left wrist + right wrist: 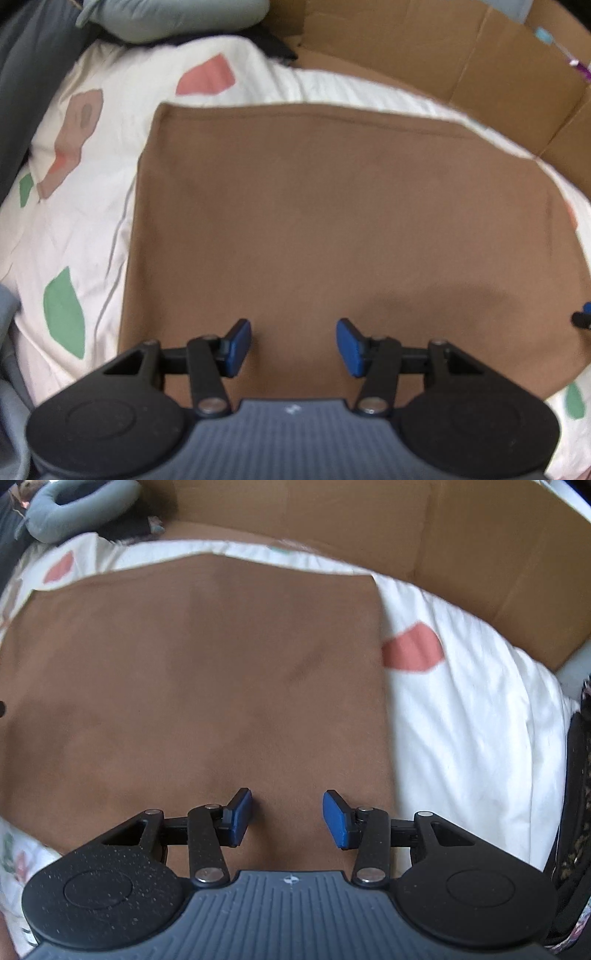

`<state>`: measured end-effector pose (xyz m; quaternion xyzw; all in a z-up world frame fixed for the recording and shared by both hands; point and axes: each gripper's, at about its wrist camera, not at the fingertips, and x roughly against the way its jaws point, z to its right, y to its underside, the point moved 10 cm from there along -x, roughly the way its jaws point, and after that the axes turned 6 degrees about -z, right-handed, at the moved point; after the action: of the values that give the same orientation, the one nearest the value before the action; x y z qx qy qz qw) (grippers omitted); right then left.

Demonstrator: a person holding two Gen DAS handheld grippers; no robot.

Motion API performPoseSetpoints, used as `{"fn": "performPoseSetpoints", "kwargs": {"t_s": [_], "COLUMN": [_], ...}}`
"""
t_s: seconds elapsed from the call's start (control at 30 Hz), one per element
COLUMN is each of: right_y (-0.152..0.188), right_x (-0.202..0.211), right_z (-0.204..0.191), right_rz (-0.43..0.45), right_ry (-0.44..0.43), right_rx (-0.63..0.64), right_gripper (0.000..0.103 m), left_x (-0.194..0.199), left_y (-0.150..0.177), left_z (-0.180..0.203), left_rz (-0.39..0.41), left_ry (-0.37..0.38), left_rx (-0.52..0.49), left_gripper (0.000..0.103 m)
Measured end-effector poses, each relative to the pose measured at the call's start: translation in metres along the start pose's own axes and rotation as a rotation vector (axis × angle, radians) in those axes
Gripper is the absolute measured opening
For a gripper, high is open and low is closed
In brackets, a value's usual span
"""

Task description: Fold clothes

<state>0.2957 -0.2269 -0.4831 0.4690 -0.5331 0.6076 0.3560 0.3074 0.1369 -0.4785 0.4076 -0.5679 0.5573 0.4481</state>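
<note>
A brown garment (pixel 332 229) is lying flat and smooth on a white floral-print duvet (pixel 74 229) covering a bed, already squared into a rectangle, with cardboard panels (pixel 480 66) standing beyond it at twelve to two o'clock.

Both tongs are hovering spread and empty over the near edge of the cloth. The left tongs (pixel 293 347) are sitting over its near-left part, with the cloth's left edge running off at nine o'clock and its far edge at twelve. The right tongs (pixel 287 818) are sitting over the near-right part, with the right edge lying close at three o'clock.

The step in hand is probably the next fold, taking the near hem toward the far edge. To do it well, each pair of tongs is better off dropping to the hem near its own corner, pinching all layers and not the duvet beneath, then lifting level and together so the crease runs straight. Whether either is touching the cloth is hard to tell. A grey-green neck pillow (pixel 74 506) is resting at eleven o'clock.
</note>
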Motion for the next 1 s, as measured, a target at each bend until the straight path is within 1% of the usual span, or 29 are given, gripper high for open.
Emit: {"fn": "performPoseSetpoints", "kwargs": {"t_s": [0.13, 0.27, 0.33, 0.4, 0.47, 0.57, 0.77, 0.9, 1.0], "right_y": [0.005, 0.009, 0.011, 0.012, 0.013, 0.014, 0.023, 0.032, 0.041], "right_x": [-0.003, 0.001, 0.003, 0.007, 0.017, 0.034, 0.043, 0.037, 0.026], "right_z": [0.014, 0.025, 0.03, 0.035, 0.038, 0.037, 0.015, -0.001, -0.008], "right_rz": [-0.004, 0.002, 0.001, -0.001, 0.01, 0.033, 0.032, 0.01, -0.007], "right_ry": [-0.01, 0.02, 0.027, 0.038, 0.008, -0.044, -0.062, -0.088, -0.055], "right_rx": [-0.036, -0.029, -0.029, -0.03, -0.042, -0.058, -0.012, -0.002, 0.033], "right_gripper": [0.049, 0.048, 0.048, 0.048, 0.048, 0.048, 0.048, 0.048, 0.048], "left_x": [-0.009, -0.008, -0.004, 0.002, 0.012, 0.031, 0.047, 0.032, 0.019], "left_y": [0.01, 0.02, 0.025, 0.028, 0.032, 0.04, 0.054, 0.065, 0.074], "left_z": [-0.014, -0.028, -0.036, -0.044, -0.05, -0.05, -0.039, -0.028, -0.029], "left_rz": [-0.016, -0.012, -0.008, -0.002, 0.016, 0.041, 0.054, 0.024, 0.002], "left_ry": [-0.046, -0.066, -0.084, -0.118, -0.138, -0.119, -0.084, -0.058, -0.077], "left_rx": [-0.007, -0.007, -0.007, -0.011, -0.001, 0.024, 0.044, 0.04, 0.034], "left_gripper": [0.055, 0.061, 0.061, 0.06, 0.05, 0.05, 0.05, 0.05, 0.049]}}
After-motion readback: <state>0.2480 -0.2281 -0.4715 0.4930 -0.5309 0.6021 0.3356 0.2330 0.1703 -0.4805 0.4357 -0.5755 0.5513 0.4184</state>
